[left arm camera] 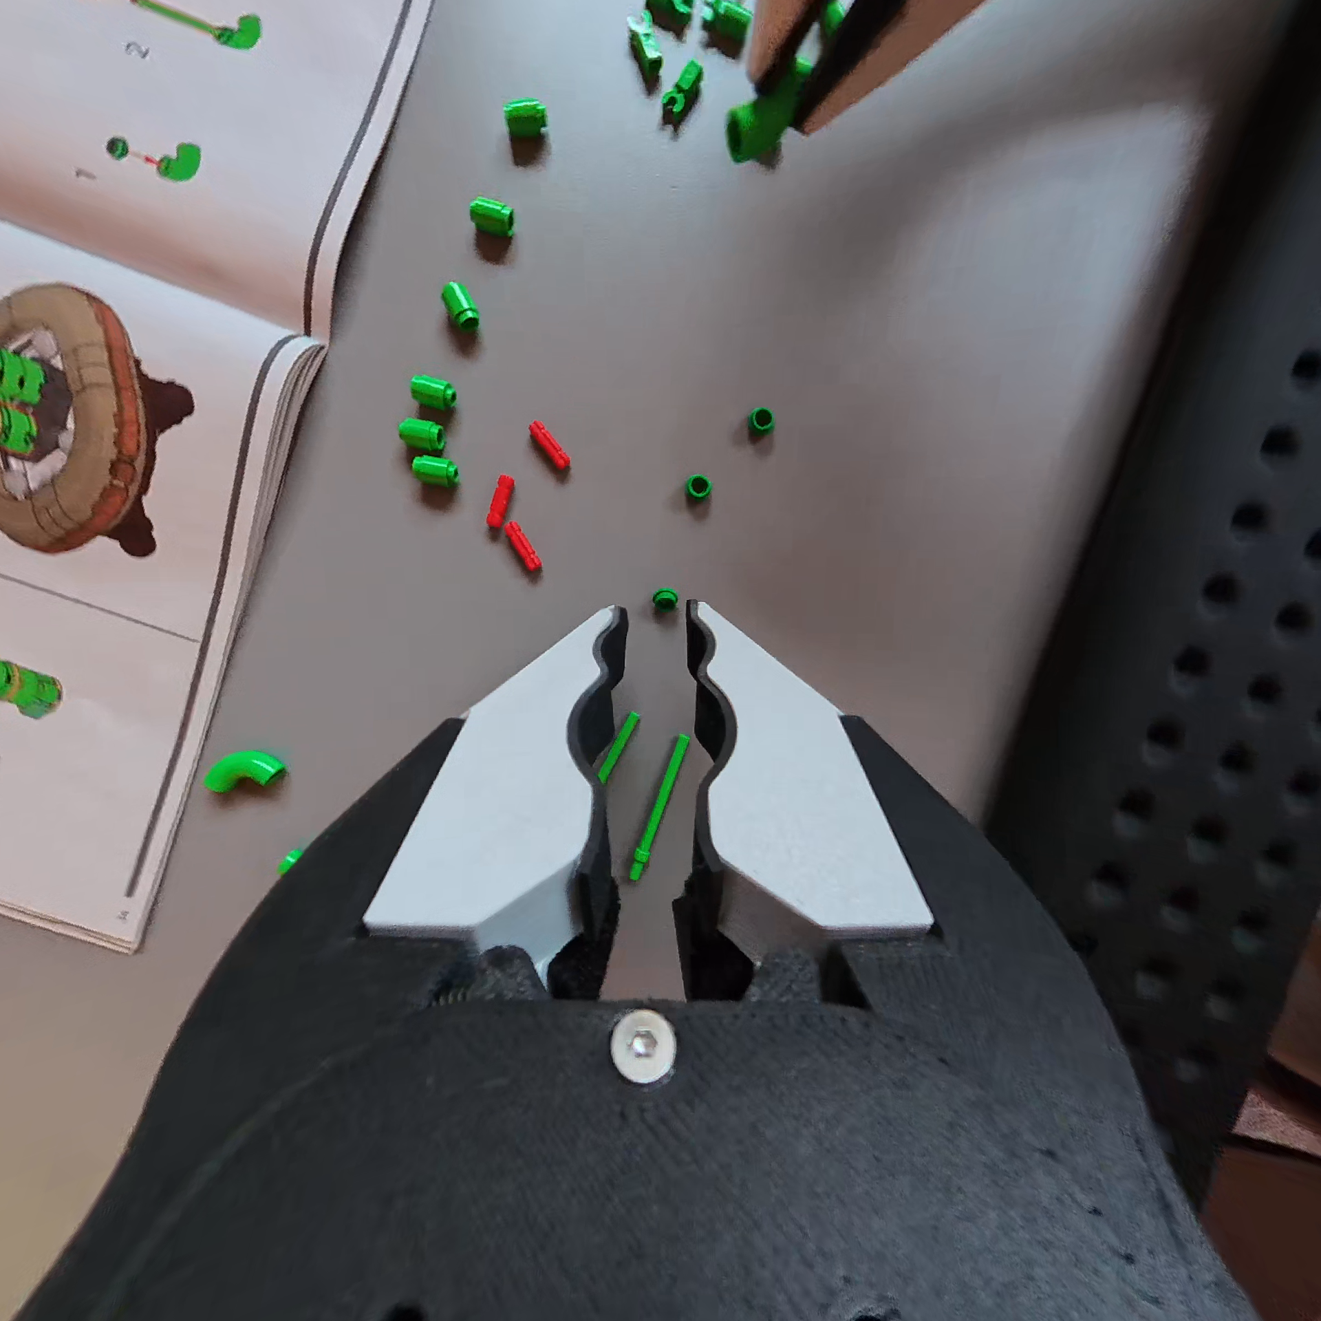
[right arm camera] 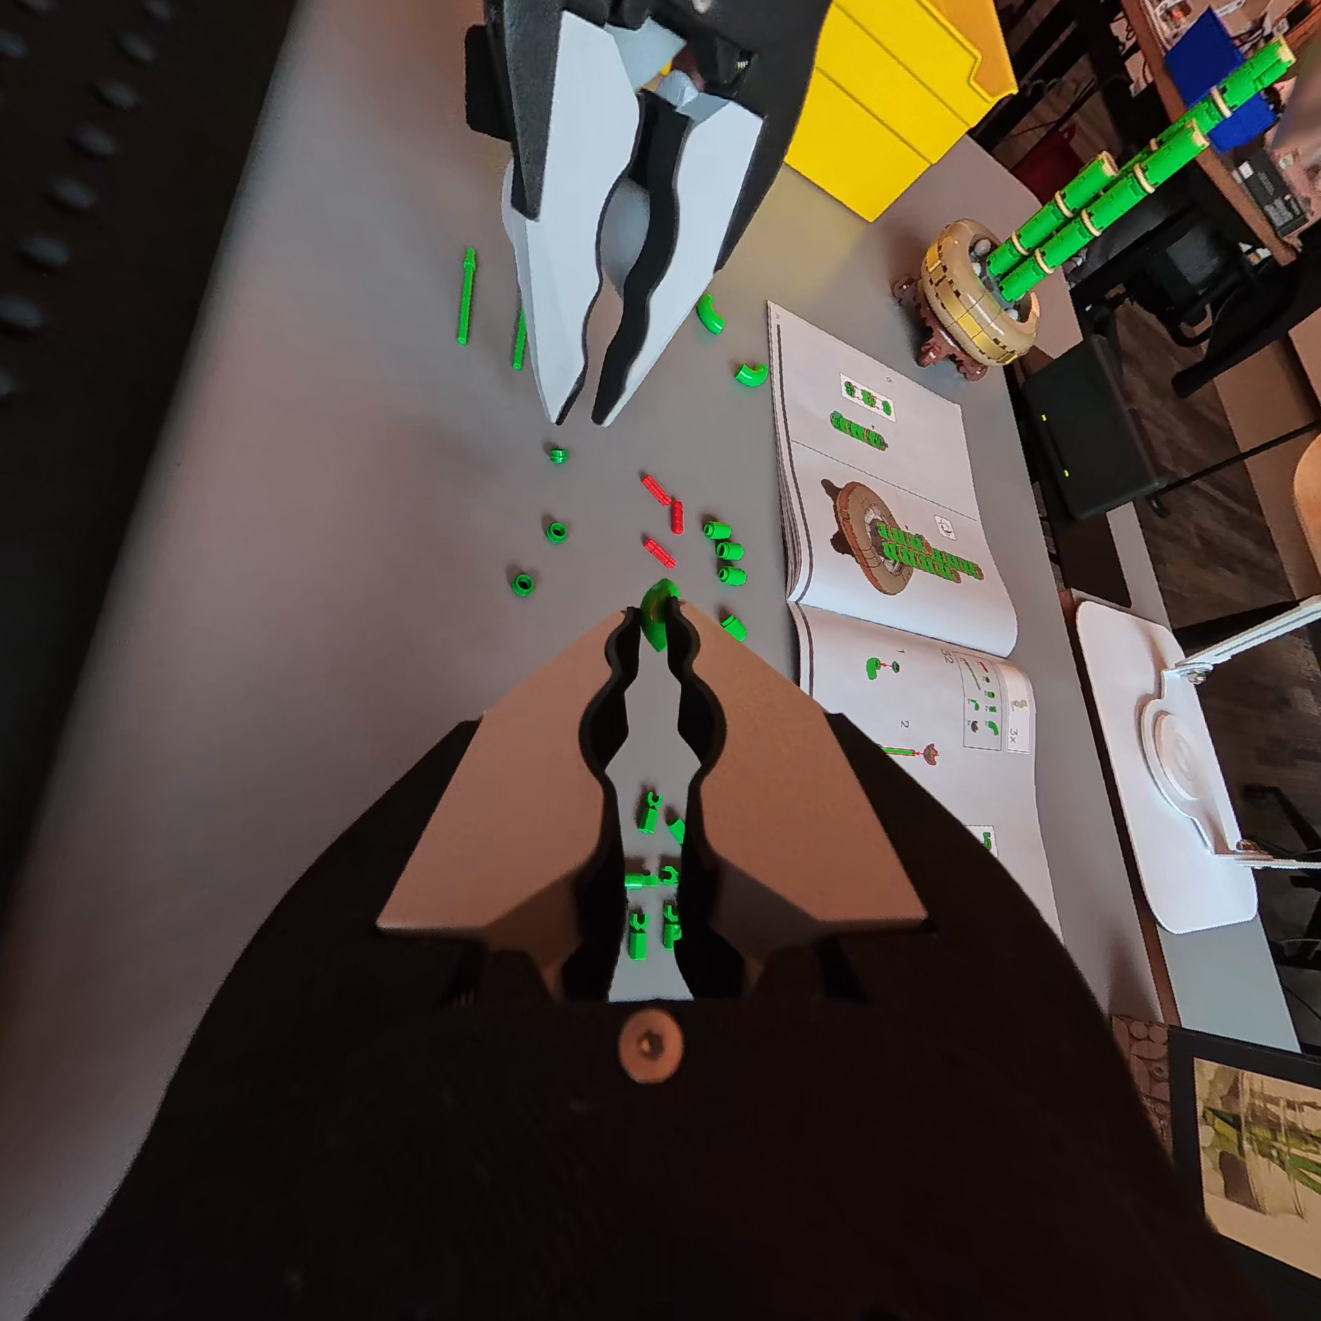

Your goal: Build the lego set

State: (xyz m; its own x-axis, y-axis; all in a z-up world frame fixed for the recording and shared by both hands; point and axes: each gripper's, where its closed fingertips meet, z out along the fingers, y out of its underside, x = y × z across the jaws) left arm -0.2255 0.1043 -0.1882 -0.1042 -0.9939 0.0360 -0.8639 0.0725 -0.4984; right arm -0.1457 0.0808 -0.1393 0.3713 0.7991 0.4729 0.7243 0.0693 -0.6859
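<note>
My left gripper [left arm camera: 656, 607] has pale grey fingers, open a little and empty, low over the grey table [left arm camera: 858, 357]. A small green stud [left arm camera: 665, 599] lies just past its tips. Two thin green rods [left arm camera: 661, 808] lie under it. It also shows in the right wrist view [right arm camera: 580, 420]. My right gripper [right arm camera: 656, 611] has tan fingers shut on a green curved elbow piece [right arm camera: 657, 607]. It also shows in the left wrist view [left arm camera: 783, 100], above the table with the elbow piece [left arm camera: 758, 121]. Red pins [left arm camera: 549, 444], green cylinders [left arm camera: 432, 392] and green rings [left arm camera: 760, 420] lie between the grippers.
An open instruction booklet [right arm camera: 893, 457] lies beside the parts. A tan pot model with green stalks [right arm camera: 958, 300] and yellow bins [right arm camera: 893, 107] stand beyond it. Small green clips [right arm camera: 647, 811] lie under my right gripper. Loose elbows [right arm camera: 750, 374] lie near the booklet. A dark perforated panel [left arm camera: 1215, 643] borders the table. Some 10 centimeters of space lies between my two pairs of fingers.
</note>
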